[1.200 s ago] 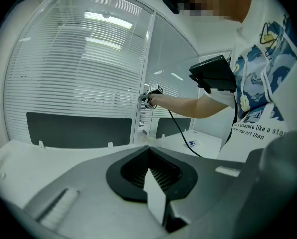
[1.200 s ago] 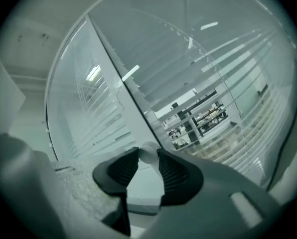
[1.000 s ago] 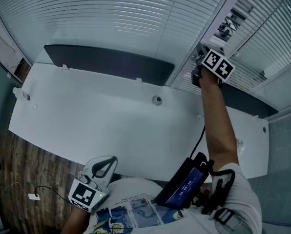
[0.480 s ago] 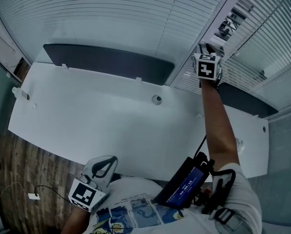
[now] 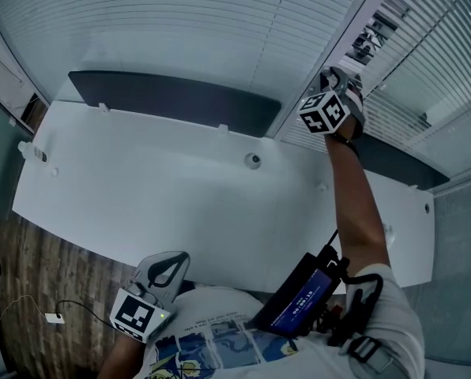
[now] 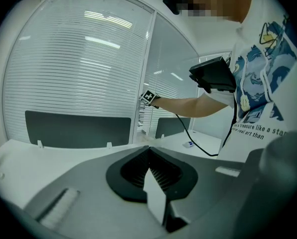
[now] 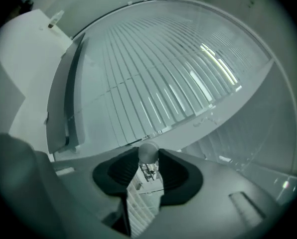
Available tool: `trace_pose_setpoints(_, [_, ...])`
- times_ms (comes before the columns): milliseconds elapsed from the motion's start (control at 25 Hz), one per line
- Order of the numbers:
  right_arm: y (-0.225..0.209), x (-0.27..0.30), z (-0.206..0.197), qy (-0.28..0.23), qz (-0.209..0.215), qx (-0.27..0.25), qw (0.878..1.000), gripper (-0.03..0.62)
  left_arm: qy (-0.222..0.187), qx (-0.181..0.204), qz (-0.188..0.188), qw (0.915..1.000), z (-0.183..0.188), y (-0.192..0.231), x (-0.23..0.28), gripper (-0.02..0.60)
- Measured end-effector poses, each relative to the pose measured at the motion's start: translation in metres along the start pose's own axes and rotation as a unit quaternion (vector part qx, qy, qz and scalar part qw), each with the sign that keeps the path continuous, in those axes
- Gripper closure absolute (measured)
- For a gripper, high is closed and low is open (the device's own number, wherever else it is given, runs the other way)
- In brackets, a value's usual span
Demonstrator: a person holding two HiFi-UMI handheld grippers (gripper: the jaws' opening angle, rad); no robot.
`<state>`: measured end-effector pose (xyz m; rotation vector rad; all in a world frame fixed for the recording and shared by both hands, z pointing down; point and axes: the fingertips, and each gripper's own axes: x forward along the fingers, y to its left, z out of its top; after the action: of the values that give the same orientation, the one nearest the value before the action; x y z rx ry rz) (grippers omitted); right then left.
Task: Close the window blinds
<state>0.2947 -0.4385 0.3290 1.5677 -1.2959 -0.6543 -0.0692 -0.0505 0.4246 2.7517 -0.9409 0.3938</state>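
While the right arm stretches out across the white surface, the right gripper sits up against the white frame post that divides the two sets of window blinds. Its marker cube is turned with one corner towards the head camera. Seen from the right gripper view, its fingers are closed on the blind wand: the wand's grey rounded end stands between the dark pads, which press on it from both sides, and its paler stem runs down between them. Behind the wand the slats of the blinds fan out, with bright strips of light showing between some of them. A dark panel runs along the back edge of the surface below the left-hand blinds. The left gripper is held low, close to the person's torso and well apart from the window, over the near edge of the surface. In its own view its fingers are drawn together with nothing between them. A black device with a blue screen is strapped by the right upper arm, and a thin cable lies on the wooden floor at the left.
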Motion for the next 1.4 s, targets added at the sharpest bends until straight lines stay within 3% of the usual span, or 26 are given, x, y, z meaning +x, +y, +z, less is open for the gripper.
trace_pose_setpoints(80, [0.001,0.001,-0.001,0.003,-0.006,-0.026,1.0,0.47,-0.002,0.003,0.0,1.0,0.0,0.001,0.0,0.575])
trace_pose_setpoints(160, [0.0,0.001,-0.001,-0.005,-0.004,-0.006,1.0,0.47,-0.001,0.001,0.001,1.0,0.002,0.001,-0.001,0.575])
trace_pose_setpoints(240, [-0.001,-0.002,0.001,-0.026,0.011,0.074,0.997,0.467,0.003,-0.009,0.003,1.0,0.005,0.0,-0.001,0.575])
trace_pose_setpoints(320, [-0.003,-0.006,0.001,-0.051,0.043,0.206,0.976,0.467,0.006,-0.015,0.004,0.9999,0.007,0.0,-0.002,0.575])
trace_pose_setpoints(360, [-0.005,-0.006,0.0,-0.063,0.061,0.28,0.956,0.457,0.006,-0.014,0.004,0.9999,0.007,0.0,-0.001,0.575])
trace_pose_setpoints(440, [-0.005,-0.005,-0.004,-0.076,0.097,0.414,0.902,0.454,0.006,-0.012,0.003,0.9999,0.008,-0.001,-0.001,0.575])
trace_pose_setpoints(600, [0.0,-0.007,-0.013,-0.072,0.154,0.618,0.767,0.454,0.004,-0.006,0.003,1.0,0.008,0.0,0.0,0.575])
trace_pose_setpoints(720, [-0.003,-0.009,-0.016,-0.073,0.169,0.71,0.68,0.454,0.003,-0.009,0.002,0.9999,0.011,-0.001,-0.001,0.575])
trace_pose_setpoints(960, [0.0,-0.006,-0.017,-0.078,0.197,0.81,0.546,0.454,0.001,-0.001,-0.003,1.0,0.004,0.0,0.001,0.575])
trace_pose_setpoints(1040, [0.002,-0.005,-0.017,-0.079,0.204,0.833,0.508,0.454,0.003,-0.006,-0.003,1.0,0.005,-0.001,0.001,0.575])
trace_pose_setpoints(1120, [0.003,-0.005,-0.017,-0.082,0.21,0.848,0.48,0.454,0.002,-0.004,-0.002,1.0,0.003,0.0,0.0,0.575])
trace_pose_setpoints(1240, [0.003,-0.004,-0.018,-0.082,0.216,0.861,0.453,0.451,0.005,-0.013,-0.001,0.9999,0.007,-0.002,0.0,0.575])
trace_pose_setpoints(1400, [0.003,-0.004,-0.018,-0.082,0.219,0.872,0.429,0.439,0.005,-0.017,-0.002,0.9998,0.009,-0.004,0.0,0.575])
